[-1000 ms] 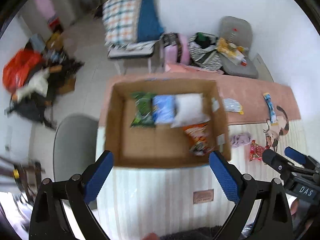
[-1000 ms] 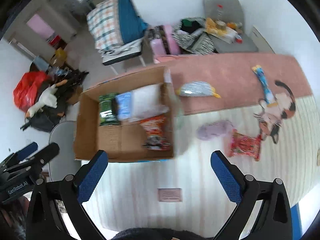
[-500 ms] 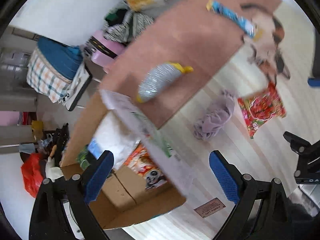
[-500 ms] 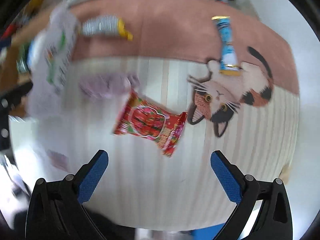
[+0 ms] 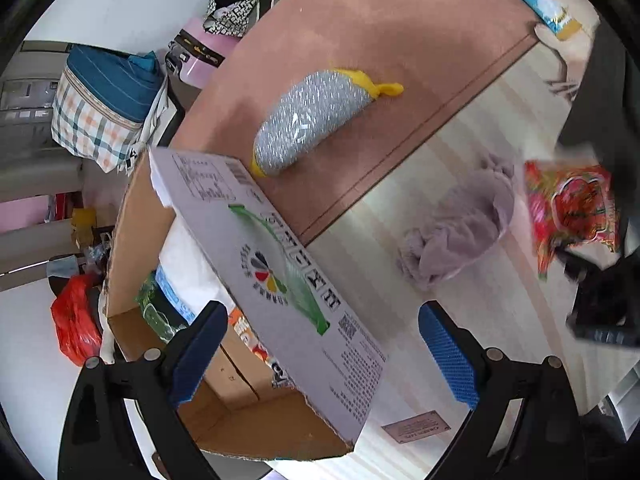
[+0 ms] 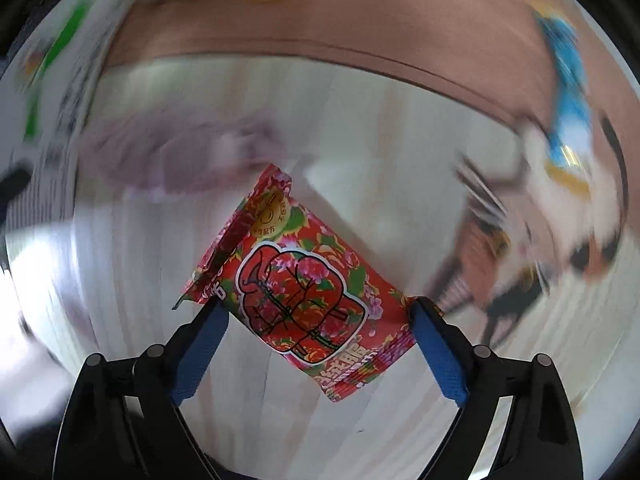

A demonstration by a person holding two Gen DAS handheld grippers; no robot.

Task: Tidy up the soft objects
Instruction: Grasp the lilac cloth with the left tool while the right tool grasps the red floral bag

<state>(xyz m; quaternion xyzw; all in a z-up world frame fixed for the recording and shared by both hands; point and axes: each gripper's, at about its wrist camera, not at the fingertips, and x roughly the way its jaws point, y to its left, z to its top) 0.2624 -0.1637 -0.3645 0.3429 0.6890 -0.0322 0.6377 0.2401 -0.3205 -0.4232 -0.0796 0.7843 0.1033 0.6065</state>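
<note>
Now the right gripper (image 6: 316, 312) has its two blue pads spread wide, one on each side of the red snack bag (image 6: 304, 292). The bag looks sharp while the mat behind it is a blur, so I think the bag rides along between the pads, but I cannot tell if they truly pinch it or if it is off the mat.

The left gripper (image 5: 320, 344) hangs open and holds nothing. It is over the near edge of the cardboard box (image 5: 280, 280), which sits on the left with some snack packs (image 5: 168, 304) inside.

To do this well, I think the right hand should squeeze gently on the bag's middle, so it does not crush or slide out. Then it should lift it high over the box wall and let go only when it is low inside.

The purple cloth (image 5: 456, 228) lies just left of the bag. The silver pouch (image 5: 308, 124) lies farther off on the pink part of the mat (image 5: 400, 40).
</note>
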